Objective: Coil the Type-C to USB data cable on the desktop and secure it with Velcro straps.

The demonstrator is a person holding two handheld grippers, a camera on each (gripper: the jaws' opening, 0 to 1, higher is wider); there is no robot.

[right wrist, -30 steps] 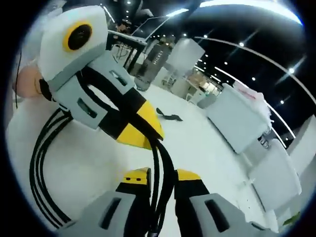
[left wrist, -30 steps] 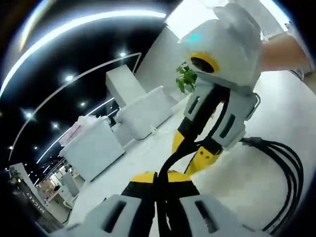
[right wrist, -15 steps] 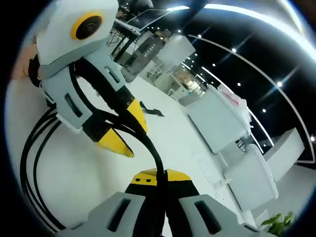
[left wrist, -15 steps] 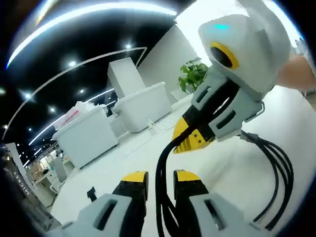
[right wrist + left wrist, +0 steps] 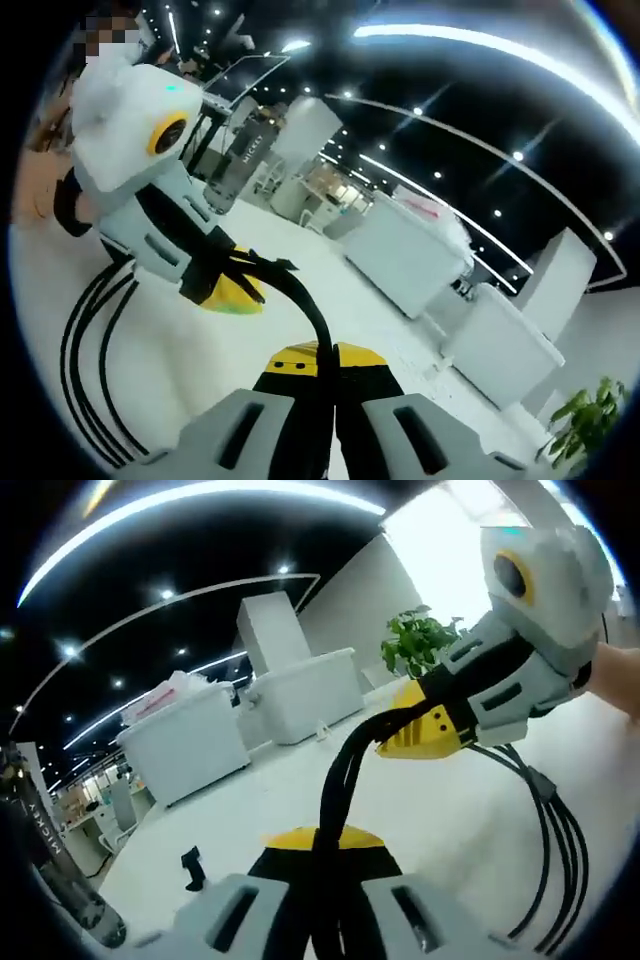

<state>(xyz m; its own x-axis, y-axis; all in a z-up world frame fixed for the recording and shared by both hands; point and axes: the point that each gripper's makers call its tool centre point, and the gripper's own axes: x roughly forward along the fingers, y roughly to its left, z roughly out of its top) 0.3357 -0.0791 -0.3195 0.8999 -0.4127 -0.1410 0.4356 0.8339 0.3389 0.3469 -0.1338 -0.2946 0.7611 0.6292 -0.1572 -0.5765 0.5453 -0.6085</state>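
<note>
The black data cable [image 5: 340, 770] runs as a bundle of strands from my left gripper [image 5: 320, 838], shut on it at the bottom of the left gripper view, up to my right gripper [image 5: 412, 735], also shut on it. Loose loops [image 5: 560, 865] hang from the right gripper toward the white desktop [image 5: 440, 820]. In the right gripper view, my right gripper [image 5: 318, 356] pinches the cable [image 5: 305, 300], which leads to my left gripper [image 5: 235, 292]. More loops [image 5: 90, 350] trail below the left gripper. A small black Velcro strap [image 5: 192, 868] lies on the desktop at the left.
White lidded bins [image 5: 185, 745] [image 5: 305, 695] stand along the far side of the desktop, and a green plant [image 5: 420, 640] is behind them. A labelled bottle [image 5: 235, 160] stands past the left gripper. A person's hand [image 5: 615, 675] holds the right gripper.
My left gripper, open around the cable half a second ago, has shut on it again. My right gripper, open a second ago, has stayed shut since. The two grippers have drawn further apart.
</note>
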